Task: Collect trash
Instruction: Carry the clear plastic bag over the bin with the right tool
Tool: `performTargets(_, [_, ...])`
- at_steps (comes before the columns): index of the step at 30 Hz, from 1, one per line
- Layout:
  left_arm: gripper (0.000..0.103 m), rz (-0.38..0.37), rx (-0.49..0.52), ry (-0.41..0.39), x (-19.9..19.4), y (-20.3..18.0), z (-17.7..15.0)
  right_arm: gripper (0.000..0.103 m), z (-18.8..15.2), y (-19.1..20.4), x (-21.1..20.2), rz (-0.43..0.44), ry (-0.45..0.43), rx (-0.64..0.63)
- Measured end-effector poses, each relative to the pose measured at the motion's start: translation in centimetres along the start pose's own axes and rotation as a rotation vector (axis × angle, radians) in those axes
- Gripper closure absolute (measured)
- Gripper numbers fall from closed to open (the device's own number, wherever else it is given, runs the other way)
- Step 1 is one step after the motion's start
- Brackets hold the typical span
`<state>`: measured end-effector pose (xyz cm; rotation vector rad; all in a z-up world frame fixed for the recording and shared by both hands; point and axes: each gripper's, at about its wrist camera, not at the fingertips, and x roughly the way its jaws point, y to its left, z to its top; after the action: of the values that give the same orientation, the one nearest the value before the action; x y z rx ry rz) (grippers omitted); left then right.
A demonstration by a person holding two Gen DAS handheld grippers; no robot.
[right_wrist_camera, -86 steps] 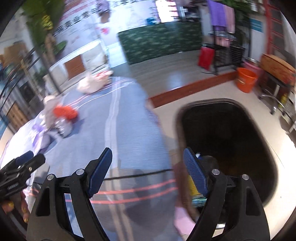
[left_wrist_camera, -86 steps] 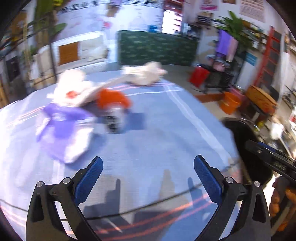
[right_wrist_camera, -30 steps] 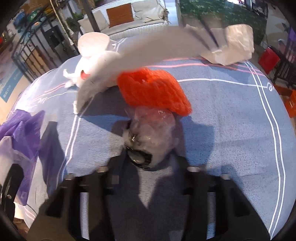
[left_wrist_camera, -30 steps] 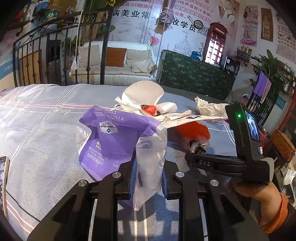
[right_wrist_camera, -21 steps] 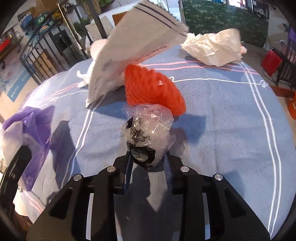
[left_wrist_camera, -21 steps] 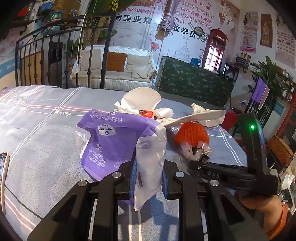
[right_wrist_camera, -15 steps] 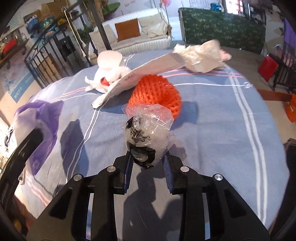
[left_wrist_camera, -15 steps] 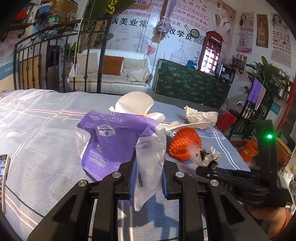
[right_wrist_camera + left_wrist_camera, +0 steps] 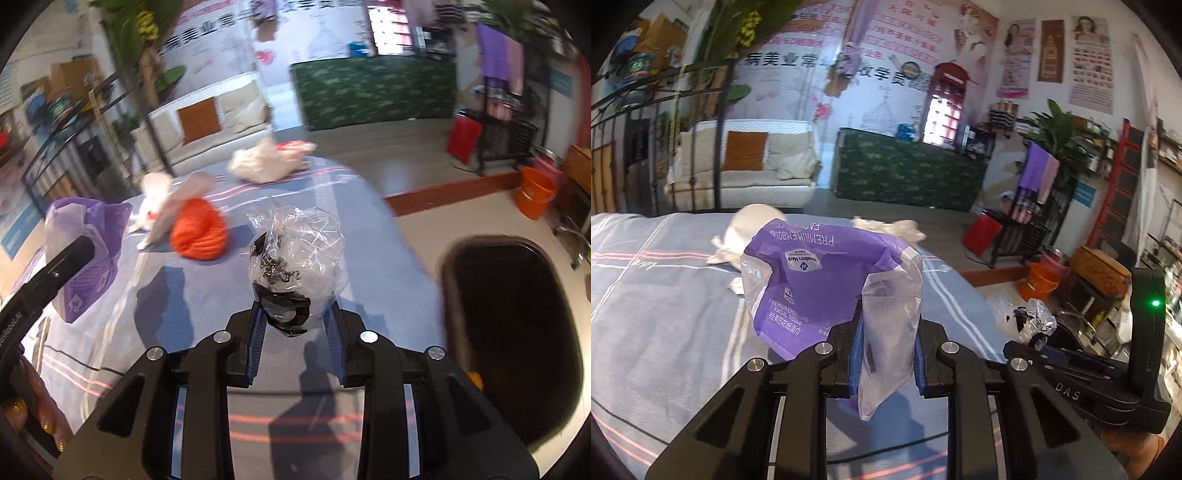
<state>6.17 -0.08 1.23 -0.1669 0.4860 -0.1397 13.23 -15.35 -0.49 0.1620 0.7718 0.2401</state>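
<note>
Both grippers have swung right toward the black bin (image 9: 513,339) at lower right. At bottom centre, the left gripper (image 9: 886,354) pinches the purple tissue wrapper (image 9: 827,280), the right gripper (image 9: 295,325) the crumpled clear bag (image 9: 299,254). Farther up-left, an orange net (image 9: 199,232) and white paper wad (image 9: 266,162) lie on the blue bedsheet (image 9: 369,236).

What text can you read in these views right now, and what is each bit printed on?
"PREMIUM EMBOS…", upside down at the top of the purple tissue pack held in the left gripper.
"Member's Mark": white badge on that pack.
"FACIAL TISSUE": lower on the pack.
"DAS": body of the right gripper.
Black print on the clear wrapper held by that gripper: unreadable.
Wall posters: too blurred.
</note>
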Motion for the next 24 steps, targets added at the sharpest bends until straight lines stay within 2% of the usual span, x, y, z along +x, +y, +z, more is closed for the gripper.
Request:
performTargets(9, [0.081,-0.196,0.092,0.047,1.8,-6.6,-0.8,0.072,-2.3,-8.8,-3.5,-0.153,-0.015,0.139])
performTargets(18, [0.081,-0.331,0.205,0.078,3.3,-12.6,-1.3,0.072,-4.6,-16.2,-3.2,-0.317,0.018,0.263])
performTargets(22, [0.081,-0.424,0.209,0.152,5.0,-14.8,-1.7,0.072,-5.8,-18.0,-2.2,-0.349,0.052,0.287])
performTargets(24, [0.081,-0.445,0.217,0.180,5.6,-15.7,-2.1,0.071,-6.6,-18.7,-1.7,-0.368,0.068,0.289])
